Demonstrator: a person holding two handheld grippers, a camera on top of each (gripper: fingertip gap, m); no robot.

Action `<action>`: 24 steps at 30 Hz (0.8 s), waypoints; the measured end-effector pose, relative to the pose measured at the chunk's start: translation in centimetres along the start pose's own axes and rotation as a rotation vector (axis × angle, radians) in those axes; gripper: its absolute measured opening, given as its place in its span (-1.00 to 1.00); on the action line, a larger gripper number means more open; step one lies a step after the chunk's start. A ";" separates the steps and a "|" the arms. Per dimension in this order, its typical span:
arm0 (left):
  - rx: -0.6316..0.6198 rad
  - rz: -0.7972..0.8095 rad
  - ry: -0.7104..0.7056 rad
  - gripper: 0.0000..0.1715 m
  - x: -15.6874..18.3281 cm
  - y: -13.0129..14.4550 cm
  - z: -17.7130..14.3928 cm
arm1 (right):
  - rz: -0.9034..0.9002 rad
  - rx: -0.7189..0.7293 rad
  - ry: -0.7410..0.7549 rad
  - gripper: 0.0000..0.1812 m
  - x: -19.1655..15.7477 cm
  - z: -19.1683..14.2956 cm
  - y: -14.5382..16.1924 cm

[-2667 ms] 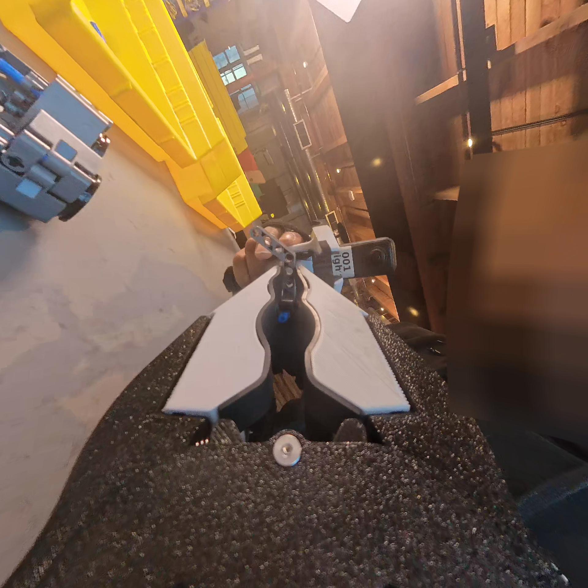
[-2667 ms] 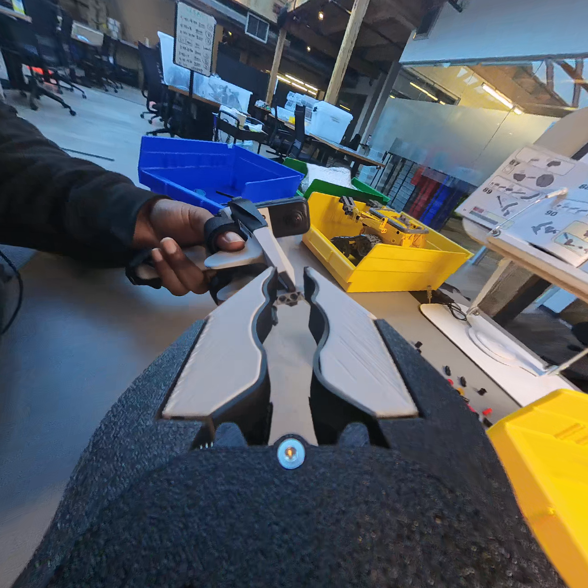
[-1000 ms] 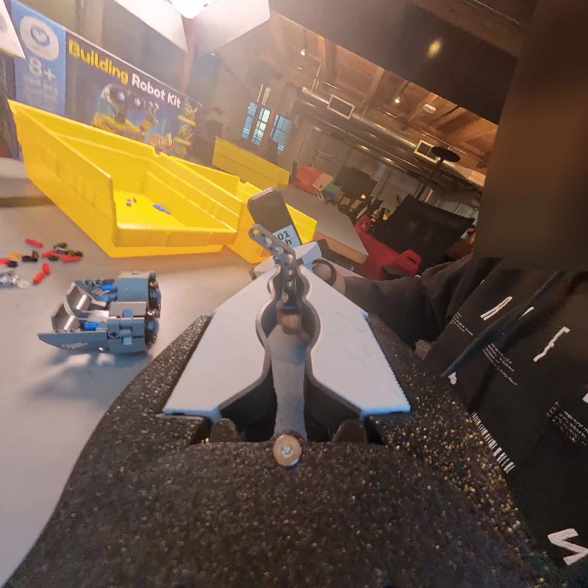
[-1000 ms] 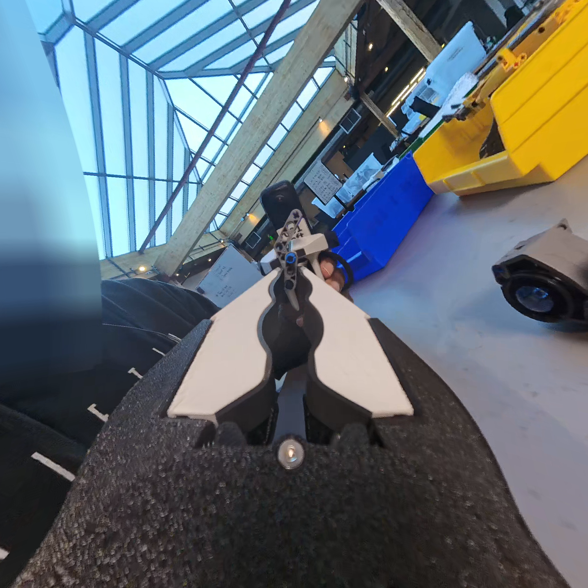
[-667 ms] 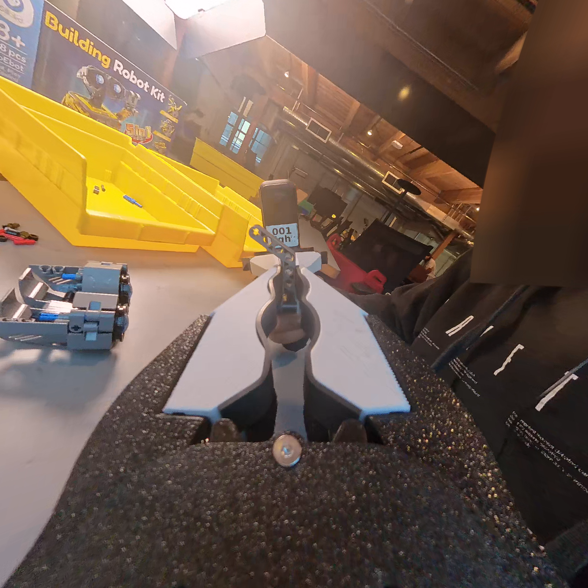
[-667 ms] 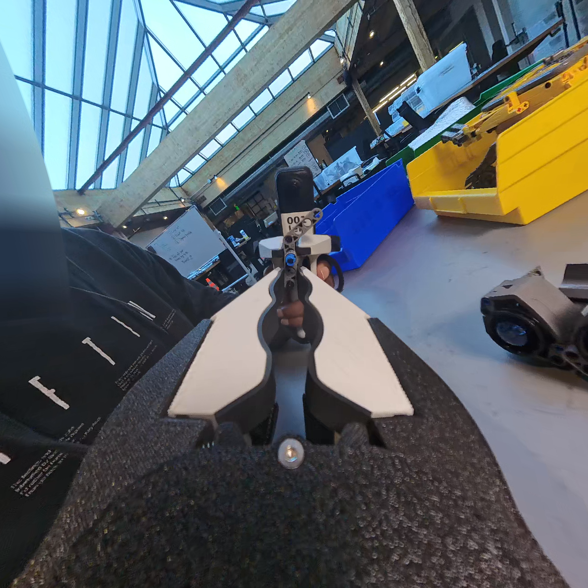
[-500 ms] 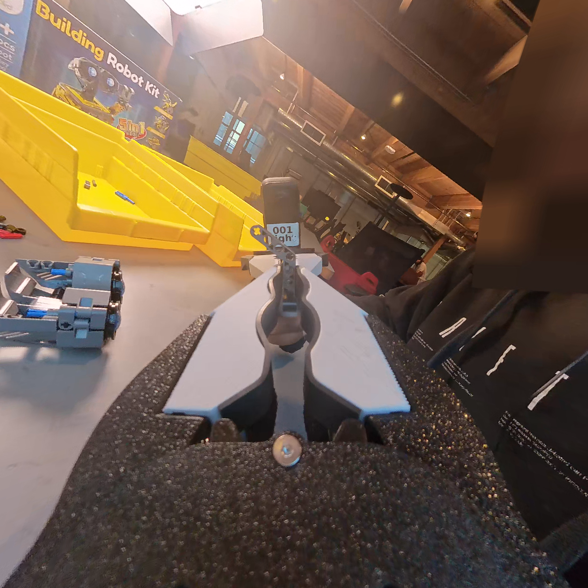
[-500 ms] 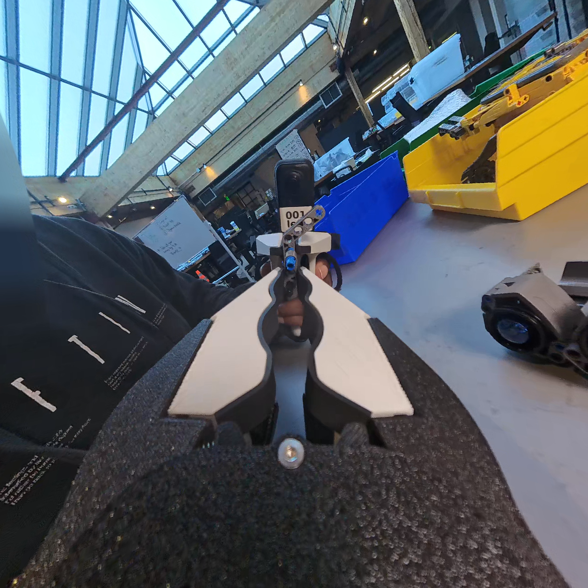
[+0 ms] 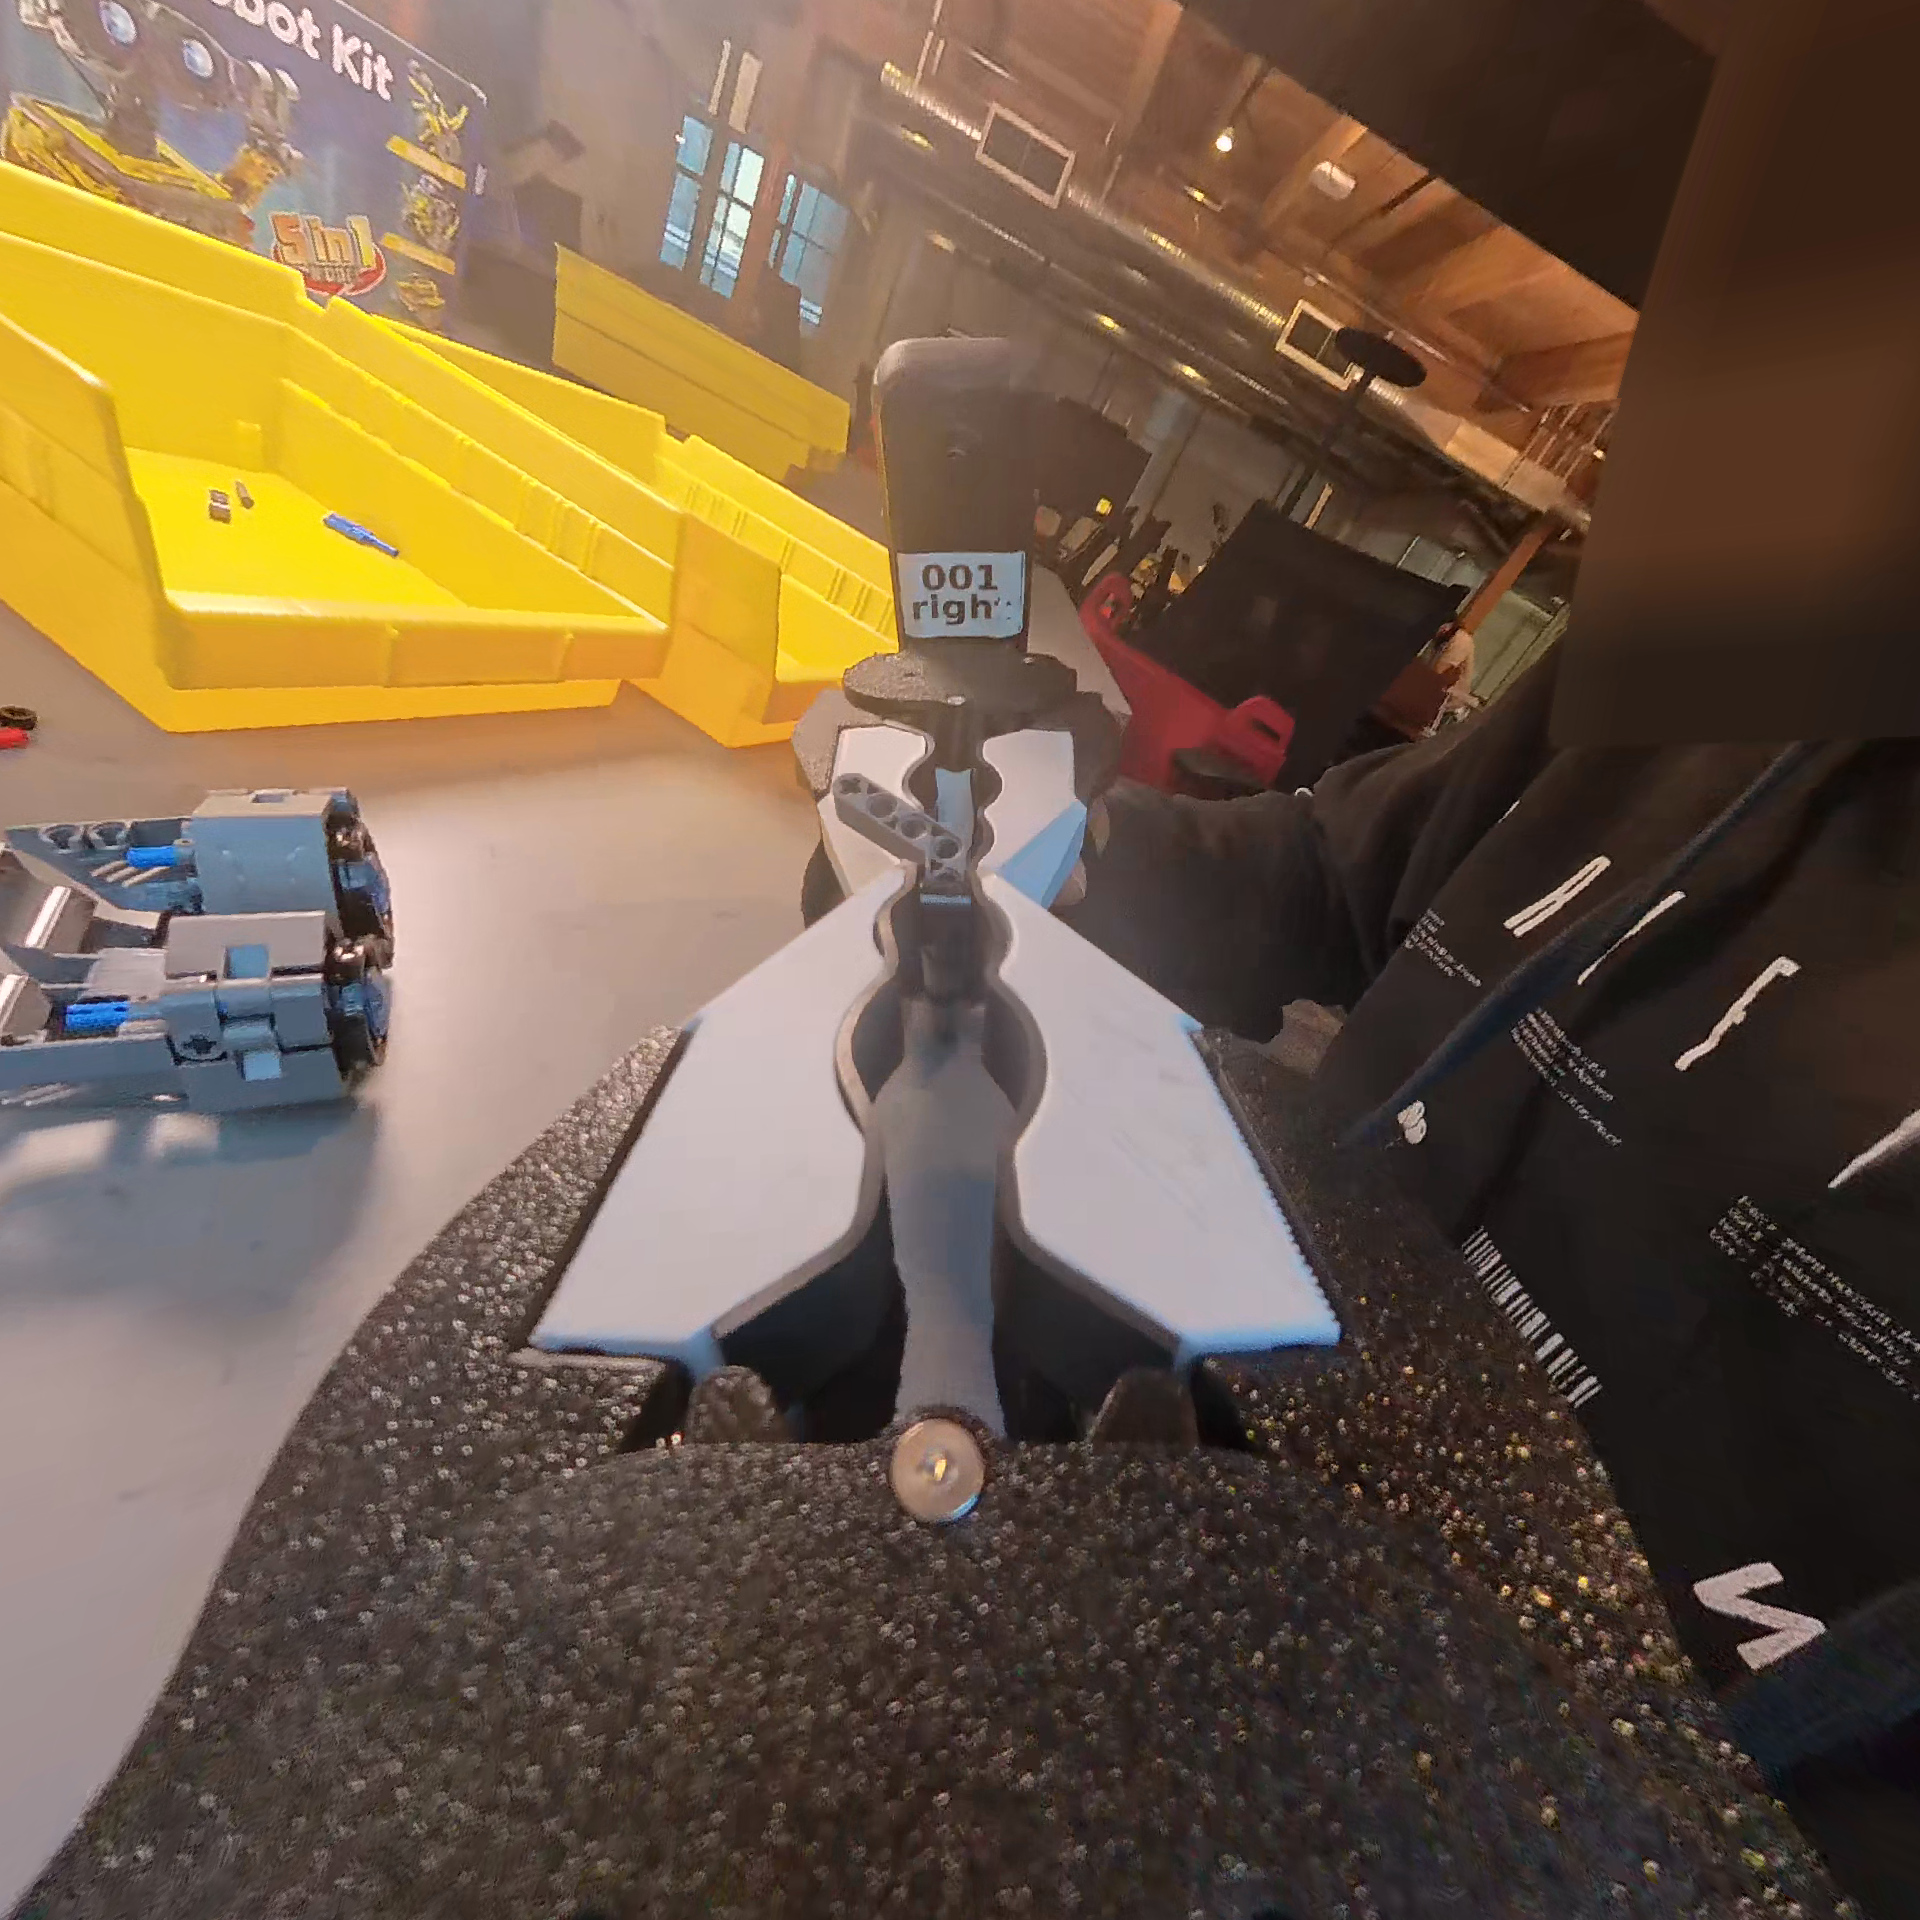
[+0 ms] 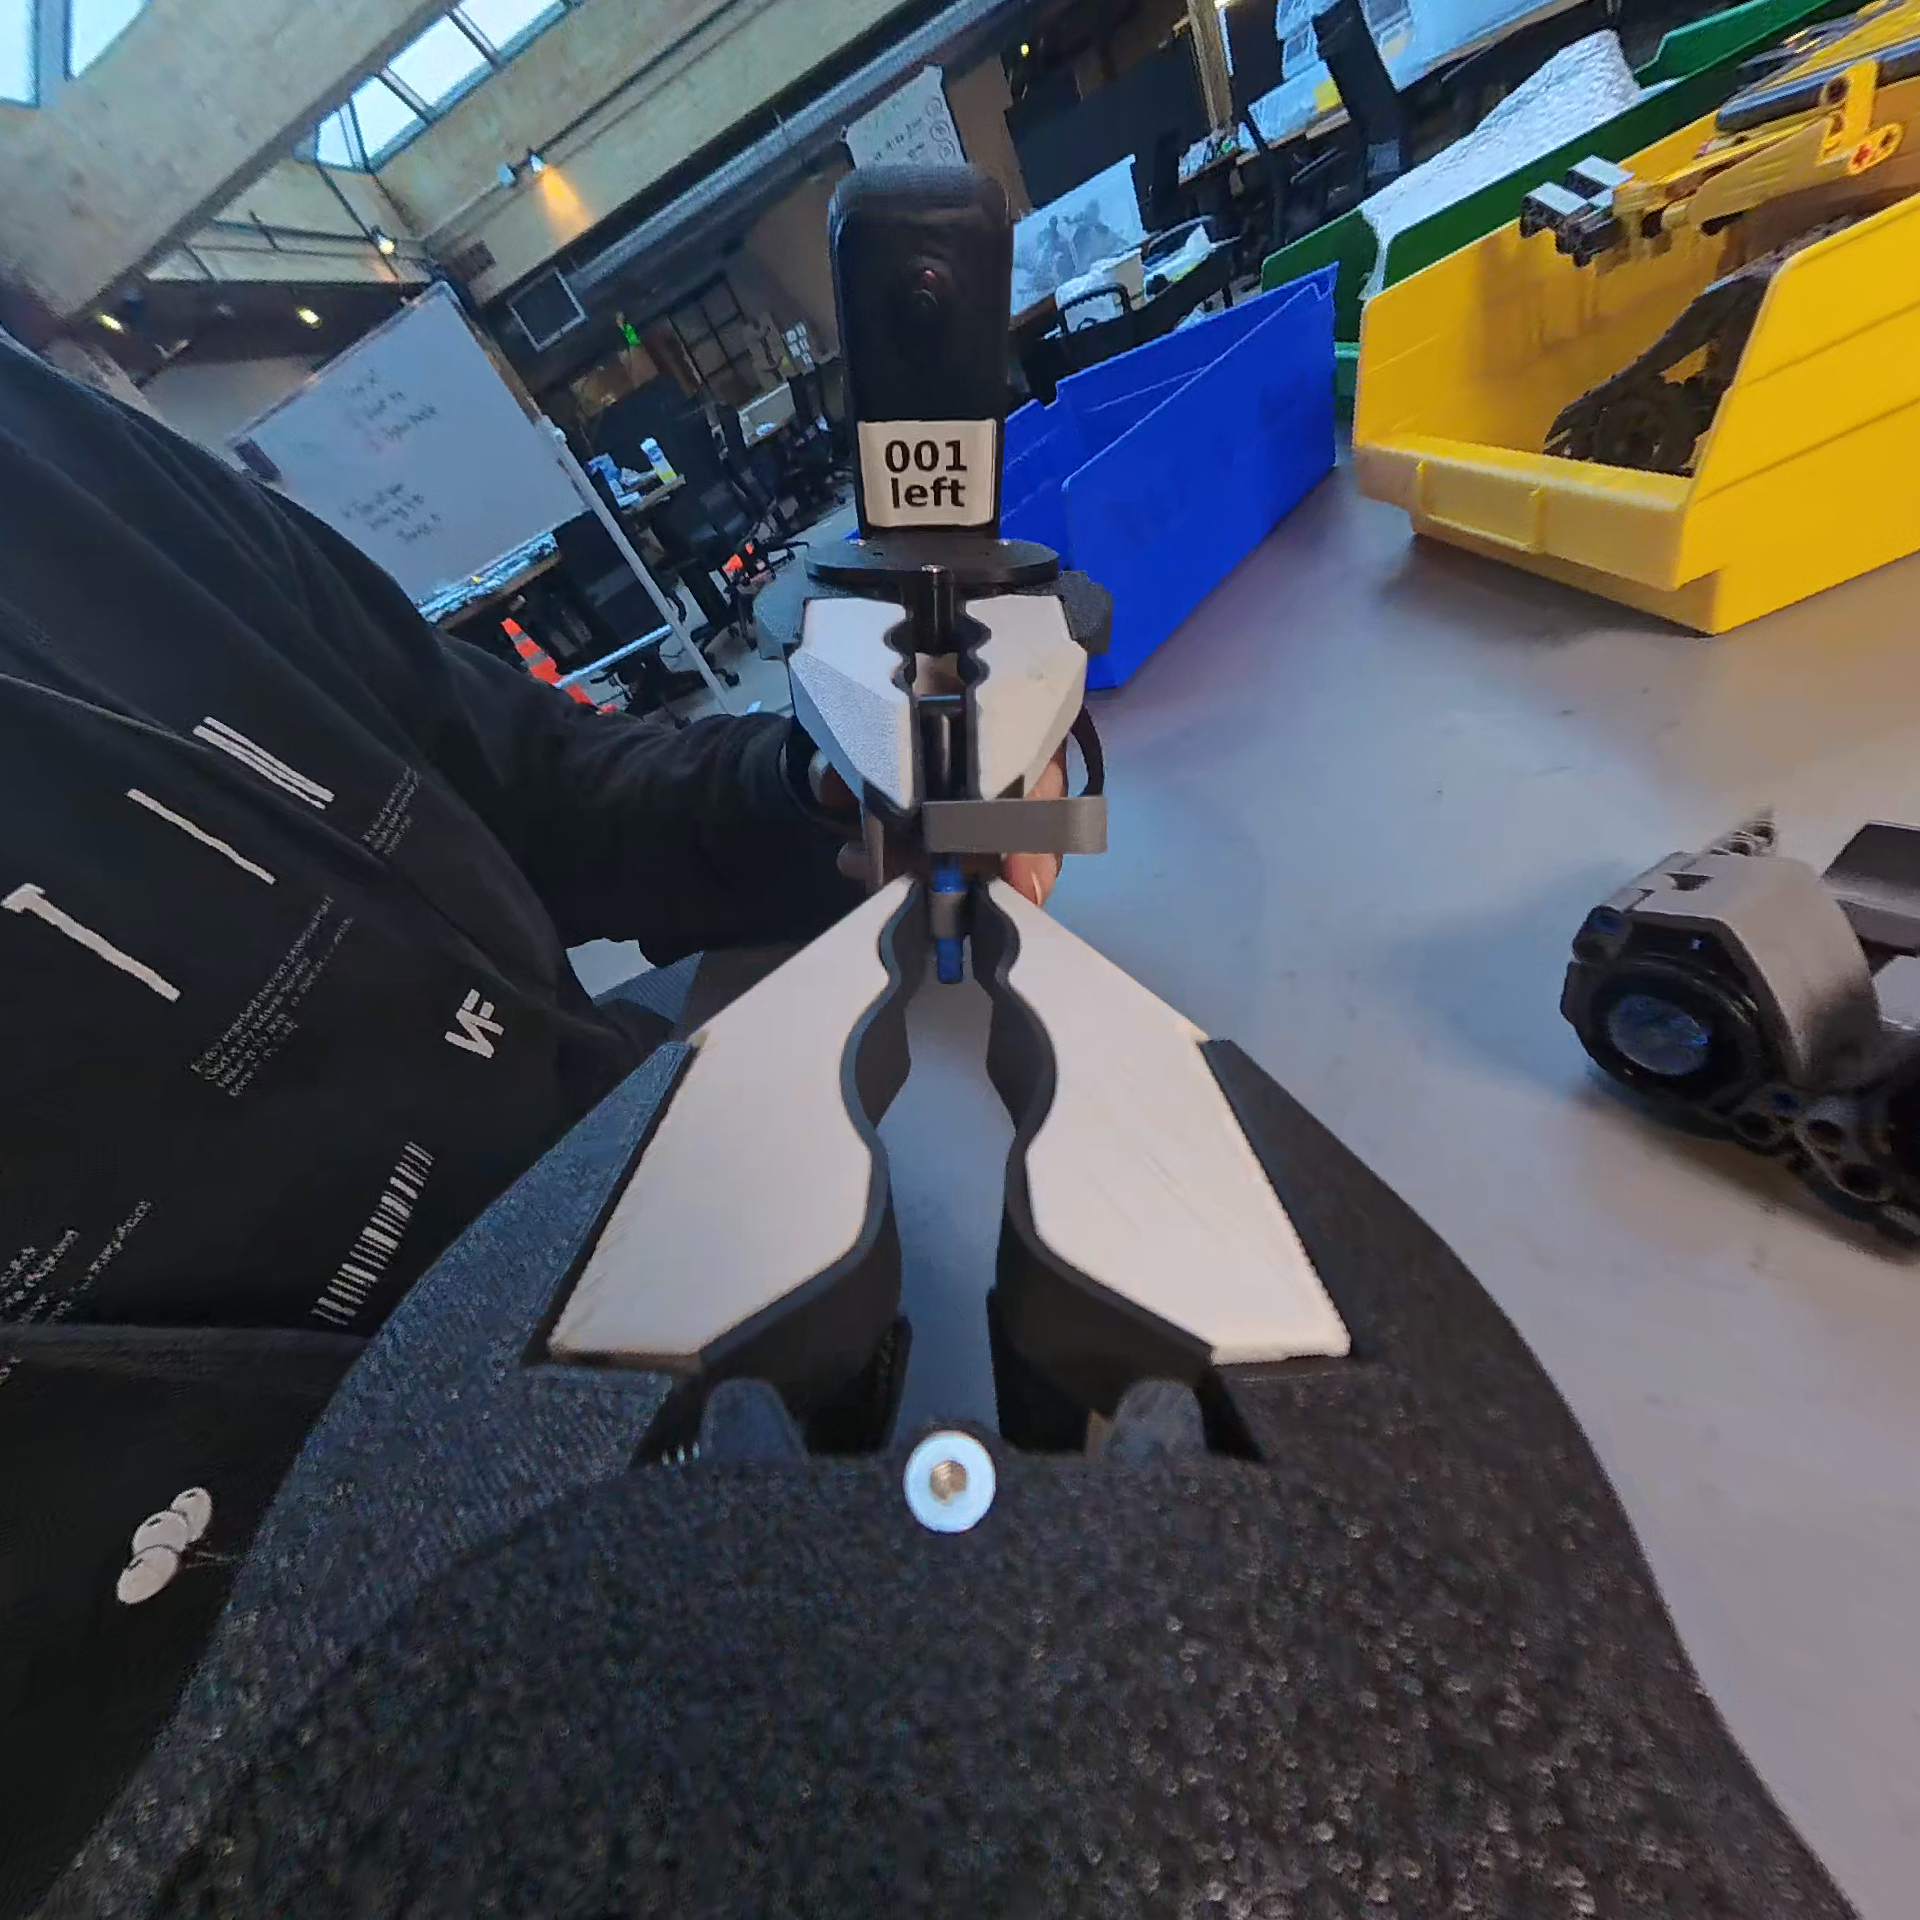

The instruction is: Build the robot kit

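Left gripper (image 9: 943, 902) is being held clenched on a small dark grey pin piece, with a grey perforated beam (image 9: 902, 826) sitting at its tip, tilted and sticking out to the left. Right gripper (image 10: 948, 920) is being kept clenched on a blue-and-grey pin (image 10: 945, 930), pointed straight at the beam. Both tips are being held nose to nose in mid-air over the grey table (image 9: 582, 831); whether pin and beam are actually touching cannot be told. Judged reason for the pose: the parts are being lined up end to end, each gripper squared to the other.

Just left of the left gripper, a grey brick-built assembly (image 9: 197, 966) with blue pins is lying on the table, apart from both tools. In the right wrist view its dark wheel end (image 10: 1714, 1018) is sitting well to the right. A person's black sleeve (image 10: 623, 810) is crowding the near side.

Farther off, yellow bins (image 9: 343, 582) and a blue bin (image 10: 1174, 488) are lining the table's far edge. Bare table is being left between assembly and bins, so room for moving is judged ample there.
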State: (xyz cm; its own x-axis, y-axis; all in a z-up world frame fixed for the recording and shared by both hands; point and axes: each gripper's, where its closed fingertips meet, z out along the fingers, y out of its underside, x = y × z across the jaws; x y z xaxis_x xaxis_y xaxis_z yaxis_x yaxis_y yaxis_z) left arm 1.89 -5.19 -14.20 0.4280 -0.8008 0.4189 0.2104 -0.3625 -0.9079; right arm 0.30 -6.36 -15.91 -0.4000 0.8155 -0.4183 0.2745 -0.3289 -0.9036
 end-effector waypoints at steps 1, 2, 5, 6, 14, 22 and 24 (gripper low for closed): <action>-0.027 0.009 -0.006 -0.92 -0.1 0.4 0.0 | -0.019 -0.020 0.012 -0.94 0.2 0.1 0.3; -0.061 0.025 -0.014 -0.92 -0.2 0.8 0.0 | -0.043 -0.040 0.022 -0.94 0.2 0.1 0.7; -0.201 0.148 -0.072 -0.92 -0.8 2.5 0.0 | -0.133 -0.135 0.086 -0.93 1.0 0.5 2.2; -0.256 0.198 -0.092 -0.92 -1.1 3.1 -0.1 | -0.158 -0.177 0.107 -0.93 1.4 0.5 2.9; -0.552 0.408 -0.142 -0.93 -2.2 8.3 -0.4 | -0.339 -0.549 0.269 -0.85 3.7 0.0 8.2; -0.580 0.424 -0.149 -0.93 -2.2 8.5 0.4 | -0.353 -0.603 0.231 -0.57 3.4 -2.3 7.8; -0.592 0.433 -0.153 -0.93 -2.3 8.6 0.7 | -0.395 -0.548 0.222 -0.50 3.2 -2.4 6.5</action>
State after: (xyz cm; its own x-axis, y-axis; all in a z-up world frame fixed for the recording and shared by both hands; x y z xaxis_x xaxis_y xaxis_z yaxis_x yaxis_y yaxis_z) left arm 3.31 -6.13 -22.96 0.4912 -0.8708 -0.0198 -0.4947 -0.2602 -0.8292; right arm 2.92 -4.70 -22.86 -0.3888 0.9213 0.0120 0.5696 0.2506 -0.7828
